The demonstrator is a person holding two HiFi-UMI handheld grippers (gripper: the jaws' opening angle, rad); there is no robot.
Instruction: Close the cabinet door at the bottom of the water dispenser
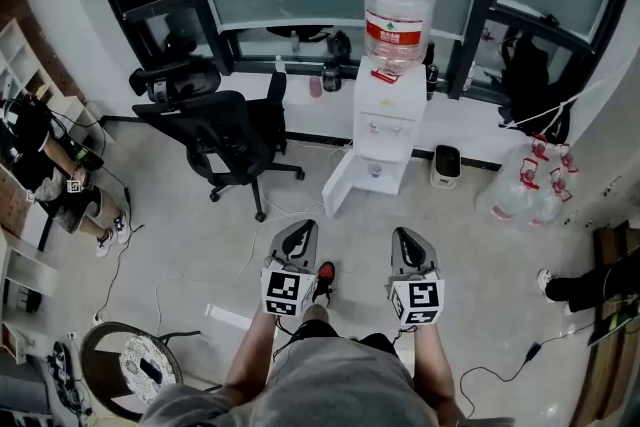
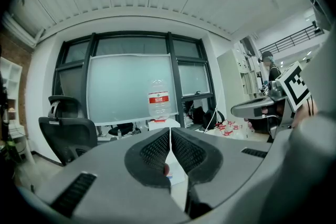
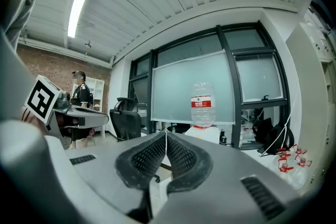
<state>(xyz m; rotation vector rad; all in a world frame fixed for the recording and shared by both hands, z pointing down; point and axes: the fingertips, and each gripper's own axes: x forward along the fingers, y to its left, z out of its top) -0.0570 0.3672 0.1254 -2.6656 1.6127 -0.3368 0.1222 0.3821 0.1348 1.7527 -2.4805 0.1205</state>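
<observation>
head view: the white water dispenser stands at the far wall under the window, with a clear water bottle upside down on top. its cabinet door at the bottom stands open, swung out to the left over the floor. a black office chair is to its left and a bag of empty bottles to its right. the left gripper and the right gripper are held side by side on the near side, well apart from the dispenser, both pointing at it. left gripper view: the jaws are pressed together with nothing between them, and the bottle rises just beyond their tips. right gripper view: the jaws are likewise closed and empty, with the bottle slightly to the right of their tips.
</observation>
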